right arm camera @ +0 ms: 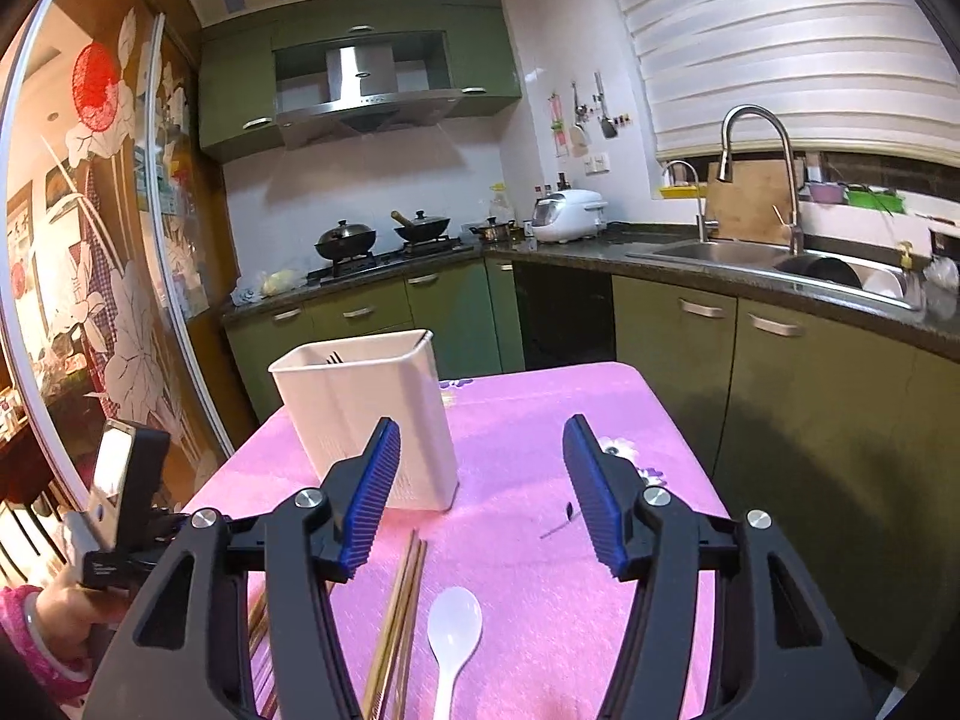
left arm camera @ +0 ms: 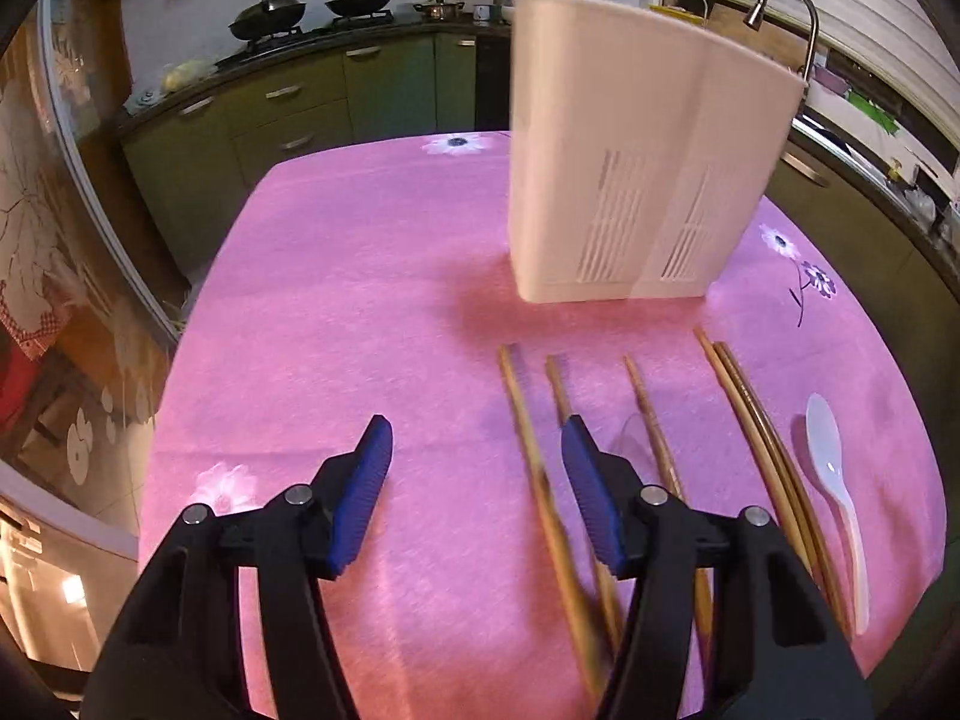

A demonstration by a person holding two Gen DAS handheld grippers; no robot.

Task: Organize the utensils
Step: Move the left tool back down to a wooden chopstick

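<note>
Looking through the left wrist view: left gripper jaws spread wide, holding nothing, above the pink tablecloth. Its right finger hides parts of the chopsticks lying at 5 o'clock; their near ends are blurred and cut off. White spoon at 4 o'clock, white utensil holder upright at 1 o'clock. Right wrist view: right gripper also wide, empty. Holder at 11 o'clock, contents unclear. Spoon handle cut off at 6 o'clock. No readable writing.

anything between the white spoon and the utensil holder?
Nothing: in the right wrist view, only bare pink tablecloth separates the white spoon from the utensil holder; the paired chopsticks lie just left.
</note>
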